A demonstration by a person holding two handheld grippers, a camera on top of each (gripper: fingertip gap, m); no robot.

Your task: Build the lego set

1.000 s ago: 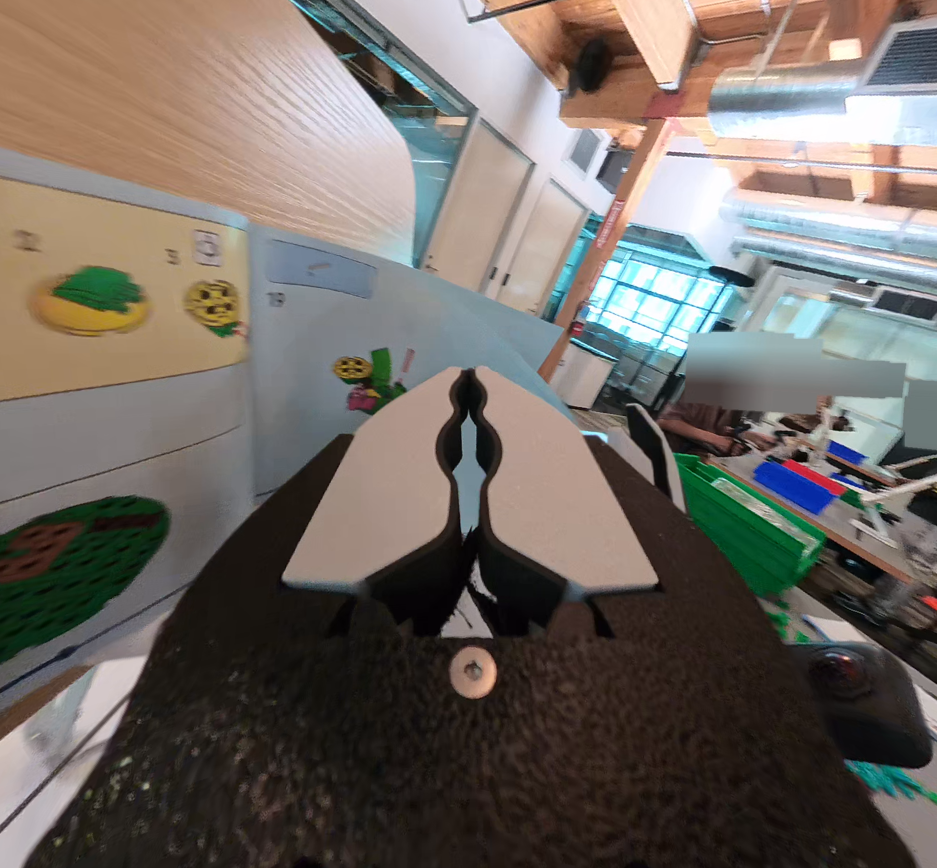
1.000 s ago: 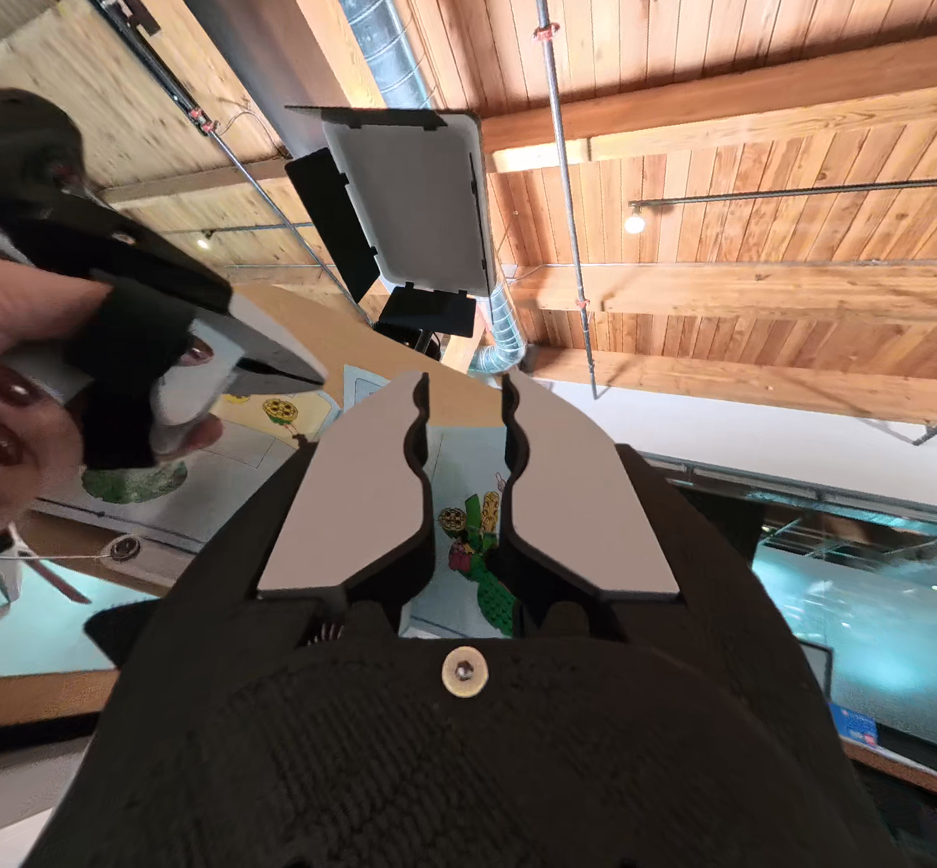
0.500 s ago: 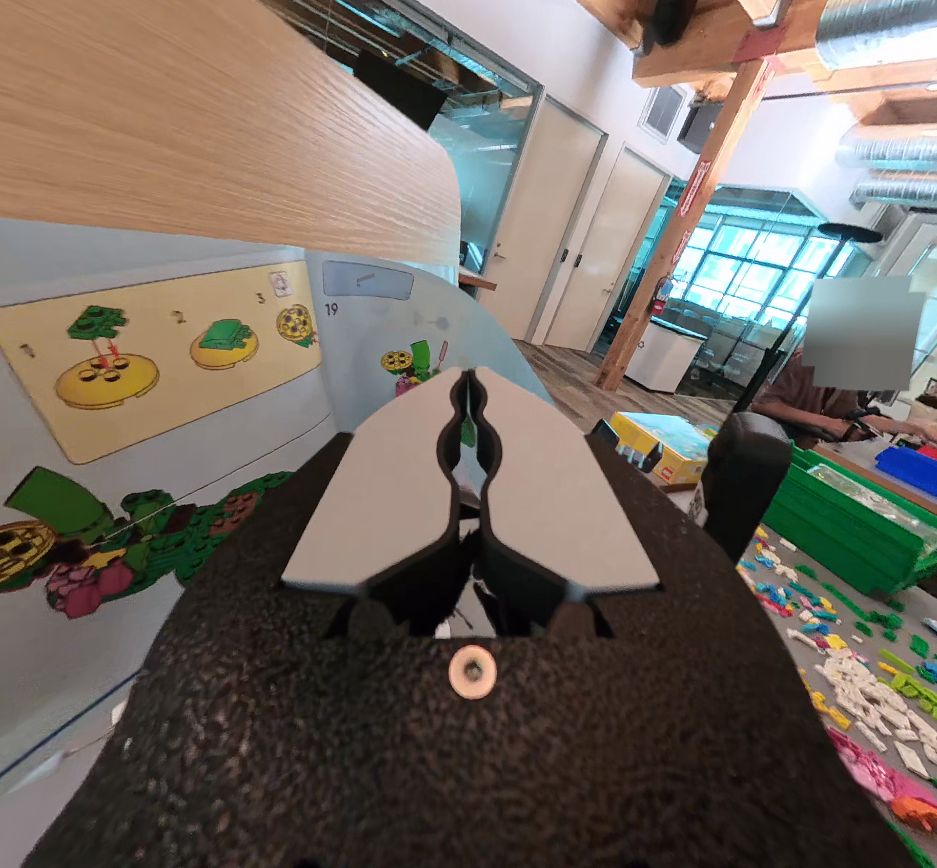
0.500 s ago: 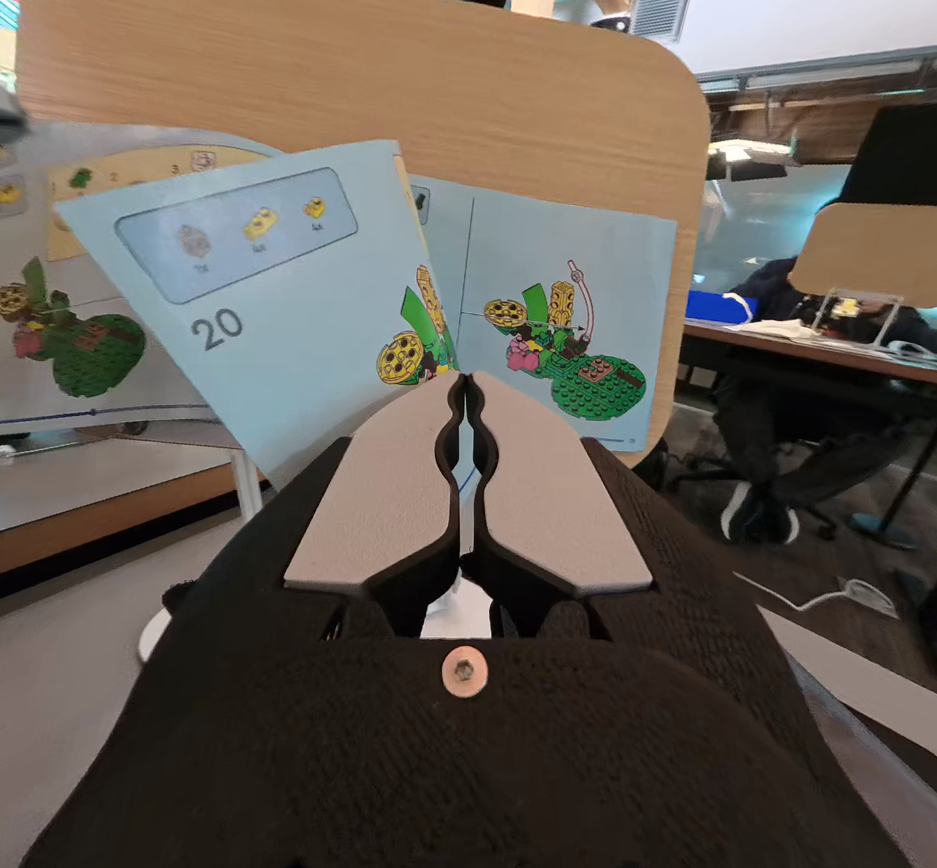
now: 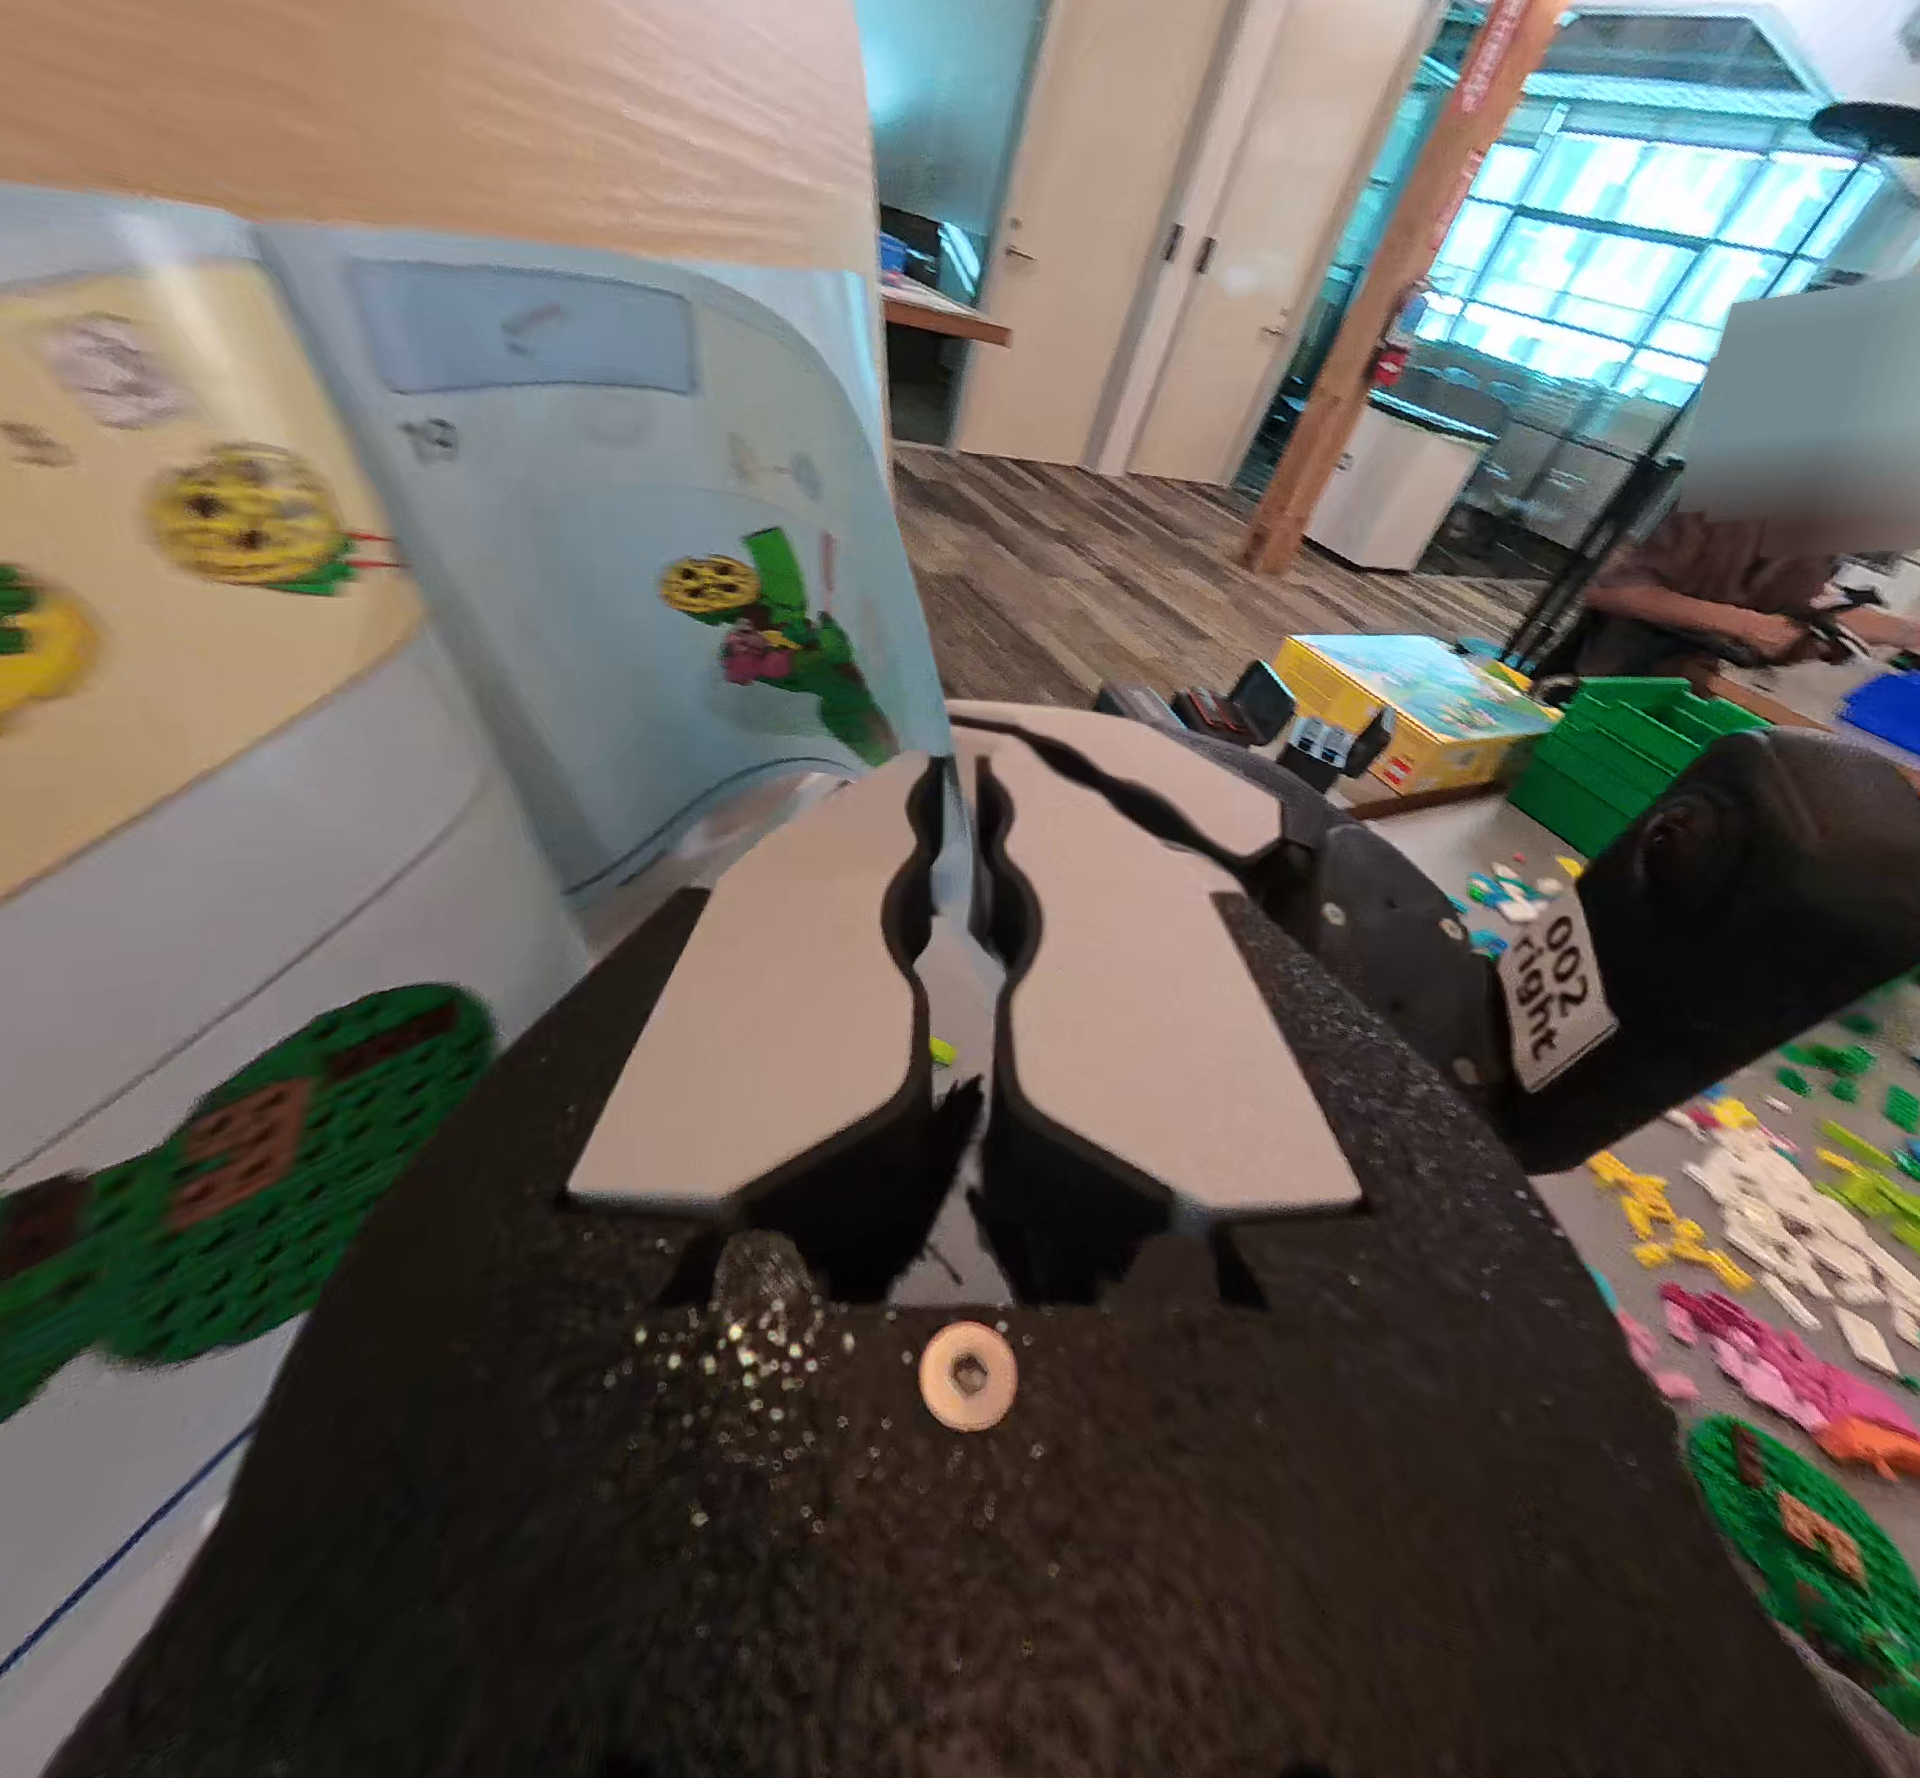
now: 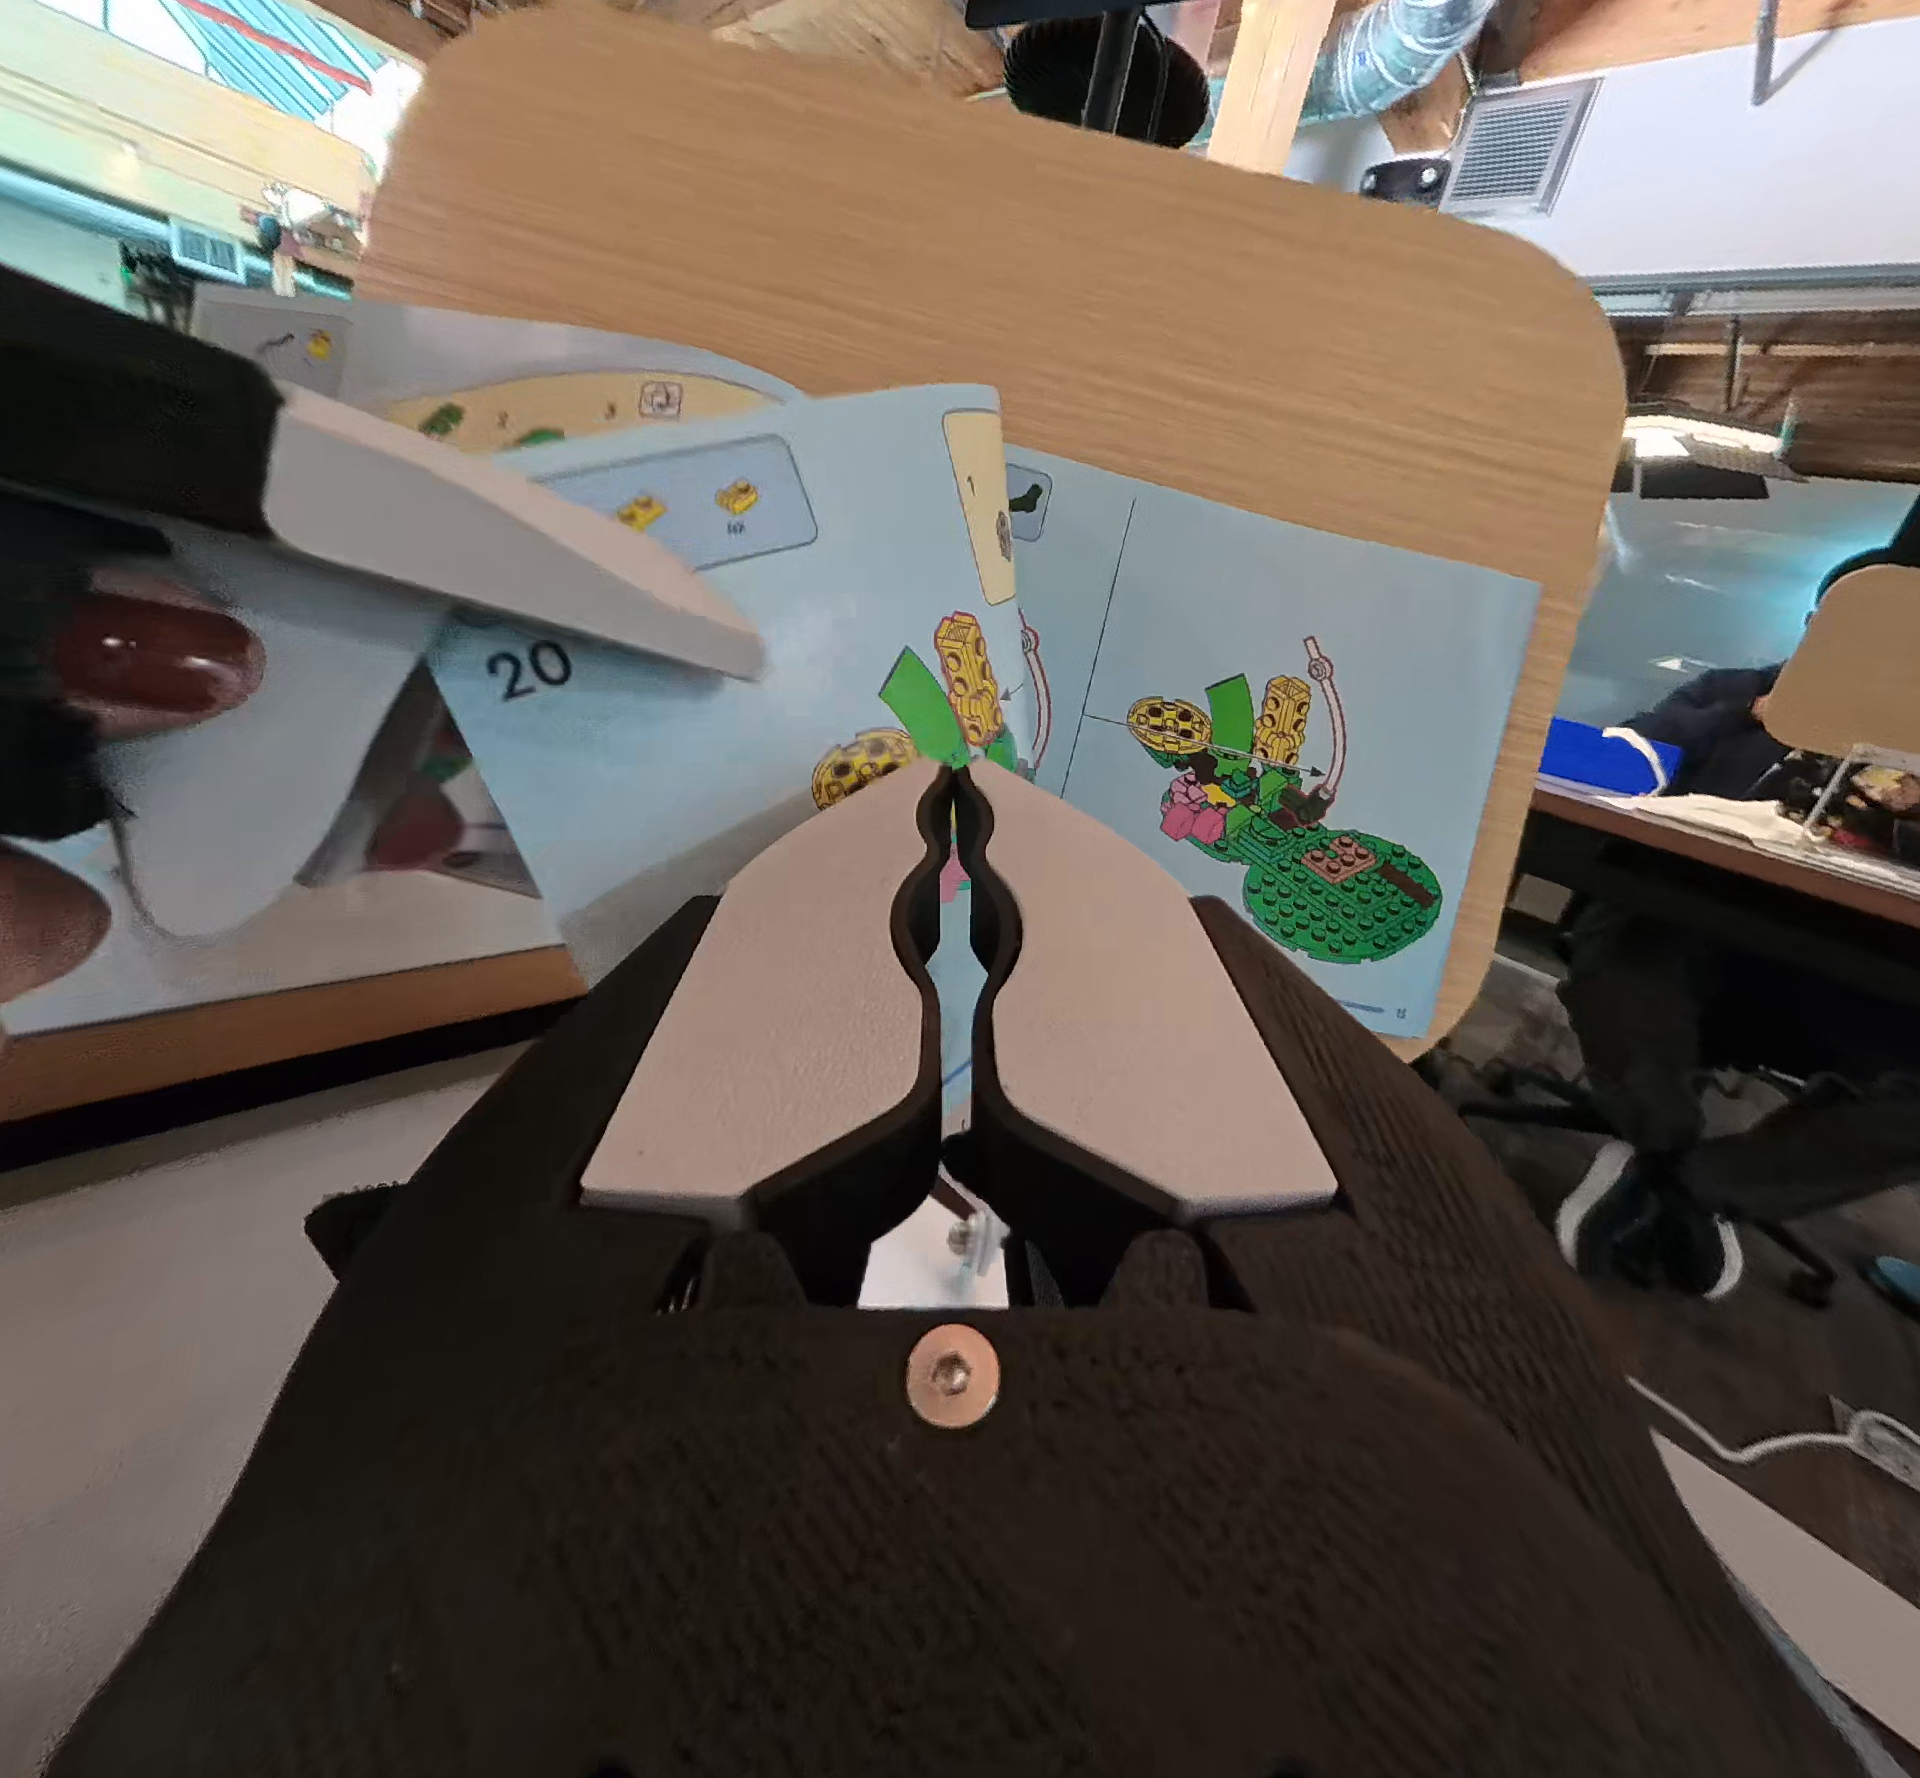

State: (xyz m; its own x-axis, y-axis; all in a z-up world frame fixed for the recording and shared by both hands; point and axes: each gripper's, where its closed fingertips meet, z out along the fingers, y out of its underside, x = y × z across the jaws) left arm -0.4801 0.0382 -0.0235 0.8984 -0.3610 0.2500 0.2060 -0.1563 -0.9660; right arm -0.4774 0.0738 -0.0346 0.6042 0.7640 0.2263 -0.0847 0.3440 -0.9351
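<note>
The instruction booklet [image 6: 1278, 741] stands open against a wooden board [image 6: 1039, 274]. One light-blue page [image 6: 686, 762] is lifted off it and curls forward; it also shows in the left wrist view [image 5: 644, 585]. My right gripper [image 6: 952, 772] is shut on that page's lower edge. My left gripper [image 5: 958, 772] is shut on the same page's edge, just left of the right gripper [image 5: 1122, 783]. The left gripper's fingers [image 6: 499, 544] show at the left of the right wrist view, held by a hand. Loose lego pieces [image 5: 1766, 1219] and a round green build [image 5: 1808, 1552] lie on the table to the right.
A yellow set box [image 5: 1403, 700] and green bins [image 5: 1621, 762] stand at the table's far side. People sit at desks behind [image 5: 1725, 585] and to the right [image 6: 1704, 762]. A white cable [image 6: 1766, 1448] lies on the floor. Tip to tip, the grippers are about 4 cm apart.
Both grippers have swung down from pointing upward to face the booklet. The right gripper closed on the page about half a second ago. The left gripper moved in beside it on the same page.
</note>
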